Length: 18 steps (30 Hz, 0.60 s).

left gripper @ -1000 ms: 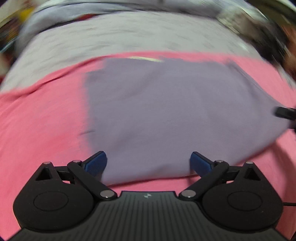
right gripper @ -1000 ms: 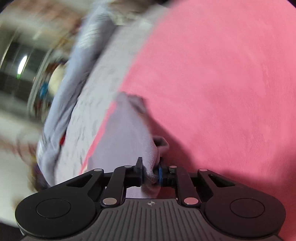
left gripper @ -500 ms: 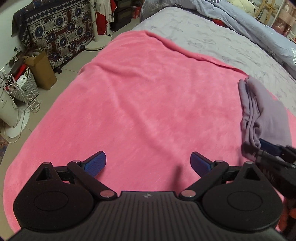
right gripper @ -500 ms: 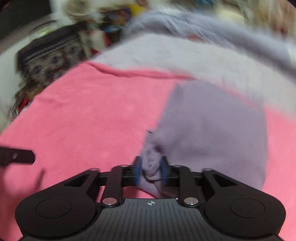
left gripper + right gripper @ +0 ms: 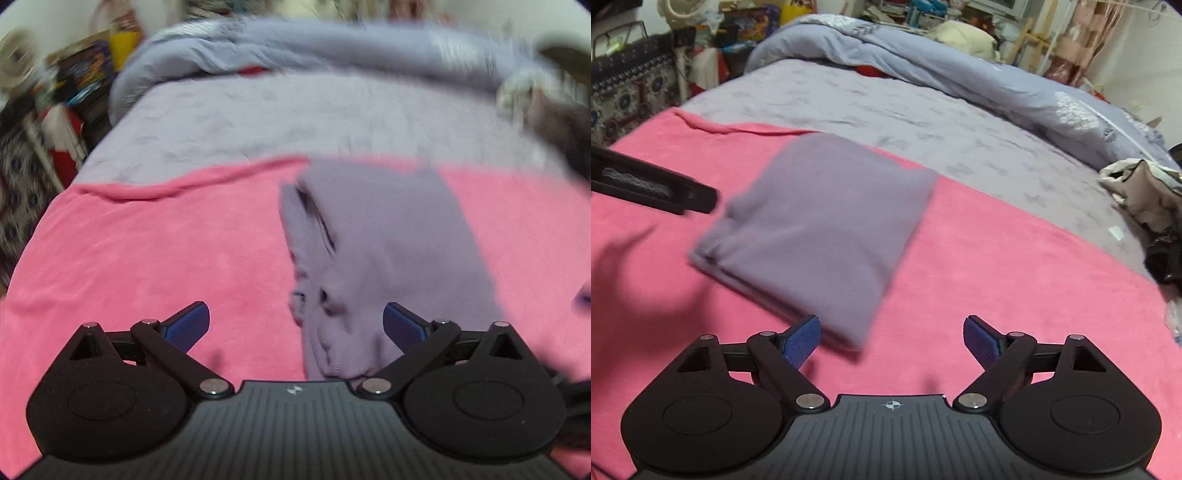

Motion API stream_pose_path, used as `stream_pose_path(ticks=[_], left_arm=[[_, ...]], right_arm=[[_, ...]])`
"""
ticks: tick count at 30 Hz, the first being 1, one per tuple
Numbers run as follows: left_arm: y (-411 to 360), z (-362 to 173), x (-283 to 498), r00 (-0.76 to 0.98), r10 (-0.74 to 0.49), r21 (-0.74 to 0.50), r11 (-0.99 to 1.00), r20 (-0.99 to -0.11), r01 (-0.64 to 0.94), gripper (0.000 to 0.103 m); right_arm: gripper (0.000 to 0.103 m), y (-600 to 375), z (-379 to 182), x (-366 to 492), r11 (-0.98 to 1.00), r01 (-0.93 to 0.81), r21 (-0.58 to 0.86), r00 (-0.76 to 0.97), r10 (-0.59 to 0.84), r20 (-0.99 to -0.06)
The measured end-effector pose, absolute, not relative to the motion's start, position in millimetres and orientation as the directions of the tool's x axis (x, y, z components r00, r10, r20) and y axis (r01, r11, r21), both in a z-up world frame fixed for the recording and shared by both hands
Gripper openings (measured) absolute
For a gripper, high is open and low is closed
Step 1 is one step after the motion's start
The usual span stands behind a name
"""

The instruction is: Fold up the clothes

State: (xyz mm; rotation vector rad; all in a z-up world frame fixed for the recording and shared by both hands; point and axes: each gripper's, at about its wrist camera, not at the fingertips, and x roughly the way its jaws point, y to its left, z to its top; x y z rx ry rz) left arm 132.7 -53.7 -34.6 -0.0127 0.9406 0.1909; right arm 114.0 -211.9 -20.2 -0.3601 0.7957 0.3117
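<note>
Pink blanket (image 5: 997,266), folded lilac garment (image 5: 820,221) ahead of right gripper (image 5: 892,338), fingers spread, nothing between.

Black right gripper (image 5: 892,338), blue ridged, seemingly rubber pads (image 5: 799,341).

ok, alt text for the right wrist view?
A folded lilac garment lies on a pink blanket over a bed. The right gripper hovers in front, jaws open and empty; the left gripper enters at left.

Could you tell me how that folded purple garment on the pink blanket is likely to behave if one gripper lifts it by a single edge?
The folded purple garment looks soft and thin, so it would probably droop. Its stacked layers show loose at the left edge, so the fold may well fall open. It is likely light.
</note>
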Motion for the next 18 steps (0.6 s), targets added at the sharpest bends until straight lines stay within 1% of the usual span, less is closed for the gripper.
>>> stream_pose_path(ticks=[1,2,3,5,6,7,8,9,10,11,12,13,14,15,17,18], left_arm=[[-55.8,-48.6,136.3,0.542,0.172,0.089,0.98,-0.822,-0.175,0.103],[-54.4,-59.1,135.8,0.529,0.171,0.077,0.978,-0.831,-0.195,0.103],[-45.0,-60.6,127.1,0.552,0.139,0.005,0.971,-0.823,-0.238,0.103],[-31.1,-60.0,117.2,0.544,0.095,-0.073,0.958,-0.834,-0.279,0.103],[-30.8,-54.9,115.3,0.532,0.113,-0.049,0.958,-0.839,-0.281,0.103],[-30.5,-49.9,113.3,0.521,0.132,-0.025,0.959,-0.843,-0.283,0.103],[-30.2,-44.9,111.3,0.509,0.15,-0.001,0.959,-0.847,-0.285,0.103],[-30.3,-38.0,109.4,0.51,0.164,0.013,0.958,-0.844,-0.286,0.098],[-31.5,-26.3,107.5,0.542,0.165,0.005,0.959,-0.824,-0.284,0.096],[-32.7,-14.9,107.7,0.58,0.153,-0.014,0.962,-0.8,-0.272,0.097],[-34.8,-5.0,113.7,0.628,0.107,-0.051,0.972,-0.771,-0.229,0.1],[-40.9,0.9,123.5,0.653,0.071,-0.063,0.982,-0.754,-0.18,0.101],[-50.5,1.4,137.7,0.65,0.072,-0.03,0.989,-0.757,-0.144,0.102],[-59.2,-5.8,150.1,0.622,0.106,0.03,0.991,-0.776,-0.131,0.102],[-67.2,-34.1,162.4,0.523,0.2,0.144,0.979,-0.829,-0.145,0.102],[-67.3,-46.5,164.1,0.486,0.222,0.166,0.974,-0.845,-0.156,0.103]], right_arm=[[0.085,-212.0,-20.9,122.1,0.905,-0.39,-0.169,0.667,0.151,-0.73],[0.086,-211.2,-21.6,130.5,0.915,-0.378,-0.142,0.673,0.166,-0.721],[0.087,-210.3,-22.3,138.8,0.924,-0.365,-0.114,0.68,0.181,-0.711],[0.101,-207.5,-31.9,153.6,0.933,-0.343,-0.107,0.686,0.171,-0.707],[0.102,-204.6,-41.8,157.3,0.928,-0.348,-0.133,0.67,0.148,-0.727],[0.102,-210.3,-52.7,152.5,0.912,-0.373,-0.17,0.634,0.117,-0.765],[0.102,-214.6,-58.6,145.7,0.909,-0.376,-0.179,0.634,0.112,-0.765],[0.102,-217.1,-62.8,138.9,0.912,-0.369,-0.177,0.65,0.117,-0.751],[0.102,-219.5,-67.0,132.2,0.916,-0.362,-0.175,0.665,0.121,-0.737],[0.102,-224.6,-68.1,126.4,0.923,-0.351,-0.157,0.67,0.13,-0.731],[0.102,-231.1,-68.2,123.0,0.934,-0.336,-0.12,0.661,0.143,-0.736],[0.102,-237.7,-68.4,120.4,0.945,-0.318,-0.079,0.649,0.156,-0.744],[0.102,-243.9,-68.2,119.5,0.953,-0.302,-0.037,0.631,0.171,-0.757],[0.102,-249.9,-67.8,119.2,0.959,-0.285,0.005,0.609,0.185,-0.771],[0.102,-254.0,-62.5,121.4,0.94,-0.342,0.016,0.52,0.204,-0.83],[0.101,-253.3,-57.8,123.6,0.932,-0.363,0.0,0.497,0.194,-0.846]])
